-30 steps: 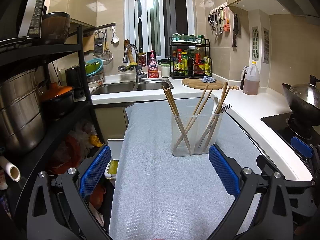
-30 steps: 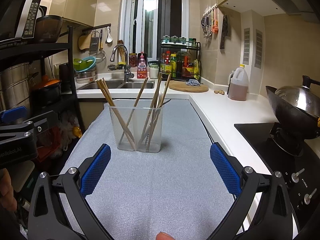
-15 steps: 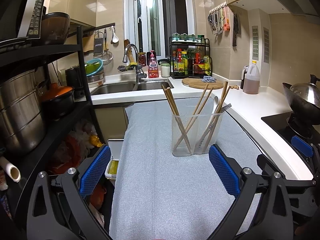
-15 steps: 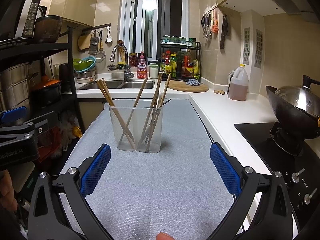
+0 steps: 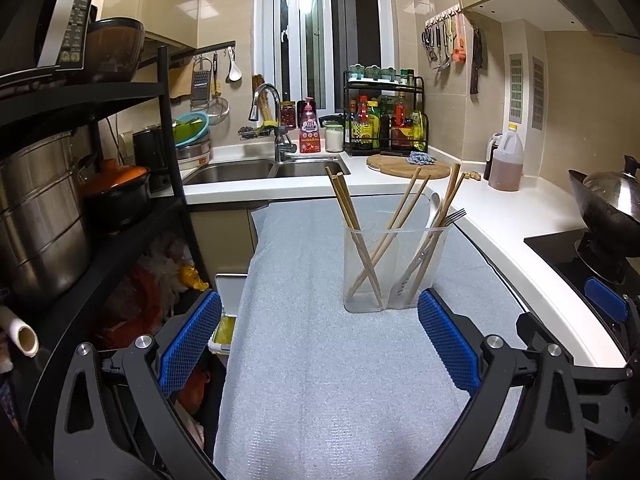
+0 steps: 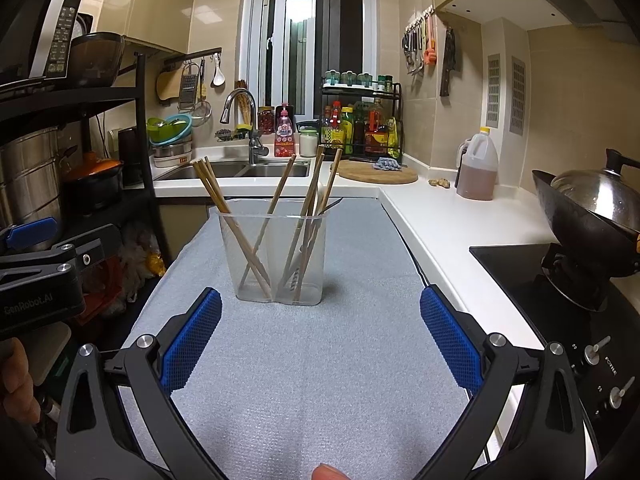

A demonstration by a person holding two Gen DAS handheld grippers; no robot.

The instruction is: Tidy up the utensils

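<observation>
Almost nothing differs from a second ago: both claws sit in the same spots and the holder has not shifted.

Left gripper (image 5: 319, 336) is spread wide with nothing between its blue, waffle-textured pads (image 5: 447, 342). Right gripper (image 6: 320, 334) is also spread wide and empty.

The clear plastic utensil holder (image 5: 394, 270) stands upright on the grey bubble-textured mat (image 5: 320, 380), ahead of both claws and touching neither. It has two compartments. Slim wooden chopsticks (image 5: 349, 216) lean crossed in the left one. More chopsticks, a metal fork (image 5: 451, 216) and a pale spoon handle lean in the right one.

The left view shows the fork tines clearly, plus one blue pad of the right claw at the far right edge. In the right view the tines are hard to make out, but it shows the holder (image 6: 276, 256), the left claw's black body at the left edge, the glossy black cooktop (image 6: 532, 280) with knobs, and a dark wok (image 6: 588, 204).
</observation>
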